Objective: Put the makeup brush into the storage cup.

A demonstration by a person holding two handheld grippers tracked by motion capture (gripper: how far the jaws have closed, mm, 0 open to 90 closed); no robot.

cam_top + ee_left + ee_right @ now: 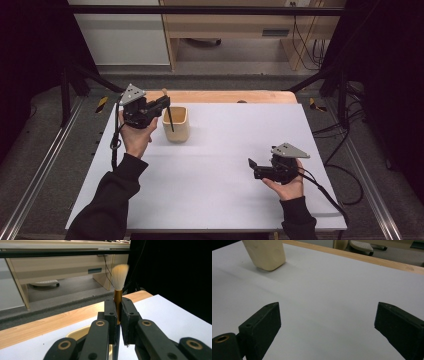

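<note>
Left claw clamped on a long brush with a dark handle, brass-coloured ferrule and pale bristle tuft, held above the near-left rim of a squat, cream-coloured, square-mouthed holder cup that stands toward the far left of the white sheet-covered surface. In the high view the handle slants down from the claw so that its lower end lies over or just inside the cup's mouth; whether it touches the inner wall cannot be told. In the left gripper view the pads pinch the brush at the ferrule, bristles uppermost, with the cup's rim partly visible below. Right claw rests wide and empty near the right front of the surface, well apart from the cup, whose base appears at the upper left of the right gripper view. Likely hazards, as judged from this arrangement: the cup is light-looking and unbraced, so a sideways push of the slanted handle against its rim could tip or slide it; the narrow grip on a smooth metal ferrule could let the brush pivot or slip; a release with the handle end outside the mouth would drop the brush onto the surface.
</note>
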